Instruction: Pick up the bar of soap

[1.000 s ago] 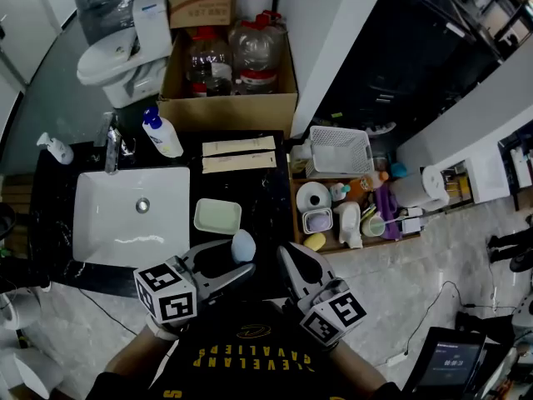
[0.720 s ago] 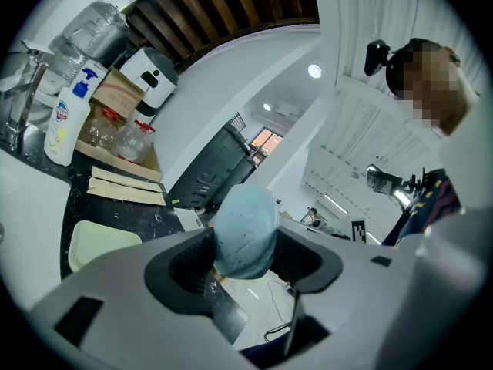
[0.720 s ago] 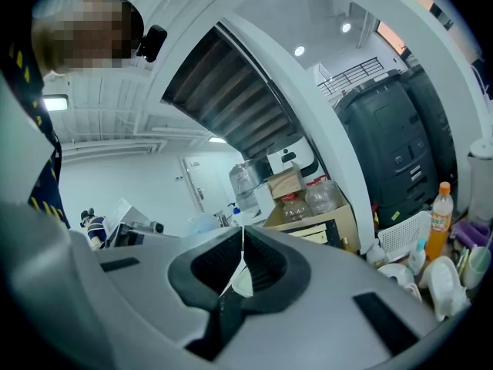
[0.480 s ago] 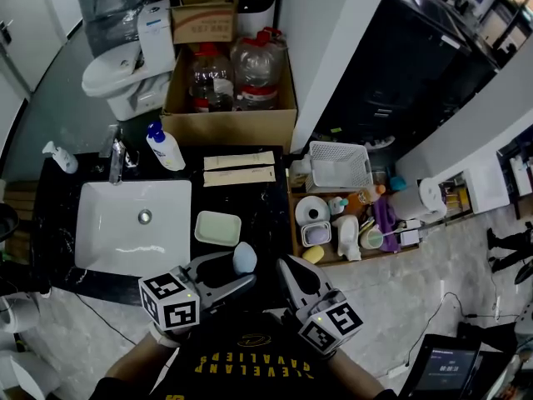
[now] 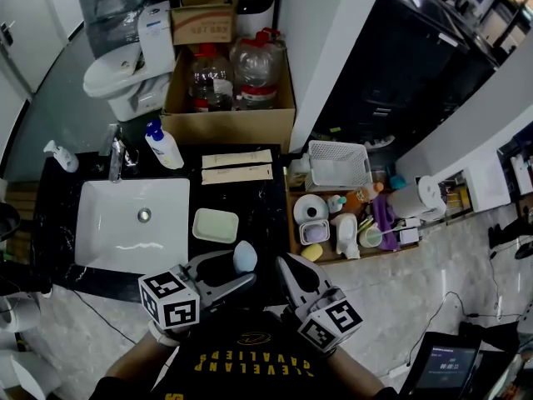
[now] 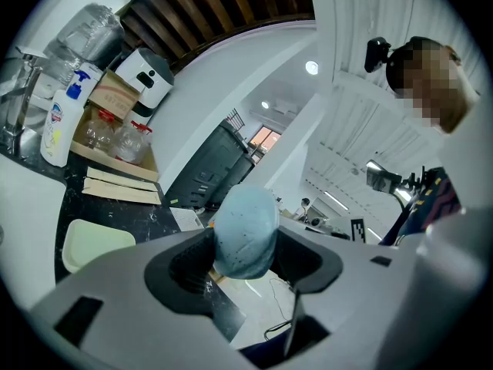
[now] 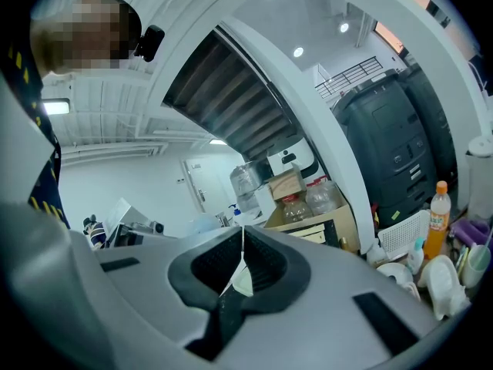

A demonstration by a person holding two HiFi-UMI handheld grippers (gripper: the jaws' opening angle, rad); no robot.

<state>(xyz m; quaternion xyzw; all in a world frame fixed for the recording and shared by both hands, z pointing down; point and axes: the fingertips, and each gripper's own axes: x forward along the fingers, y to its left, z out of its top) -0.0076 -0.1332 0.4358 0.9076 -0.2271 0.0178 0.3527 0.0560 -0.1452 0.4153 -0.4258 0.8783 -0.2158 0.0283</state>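
Note:
The bar of soap (image 5: 244, 257) is a pale blue oval with fine dark specks. It is pinched between the dark pads of my left gripper (image 5: 240, 267), which is shut on it above the front edge of the black counter (image 5: 266, 202). In the left gripper view the soap (image 6: 245, 233) stands on end between the jaws of the left gripper (image 6: 246, 254). A pale green soap dish (image 5: 216, 225) lies empty just beyond it, beside the sink. My right gripper (image 5: 291, 273) hangs to the right of the soap, shut with nothing in it (image 7: 239, 267).
A white sink (image 5: 93, 227) fills the counter's left, with a tap (image 5: 114, 152) and a pump bottle (image 5: 163, 146) behind it. Two flat wrapped packs (image 5: 236, 166) lie at the back. To the right a low shelf (image 5: 293, 223) holds a white basket (image 5: 339, 166) and several toiletries.
Almost nothing: the left gripper stays shut on the soap in the same place, the right stays shut beside it. Only the head view has shifted slightly.

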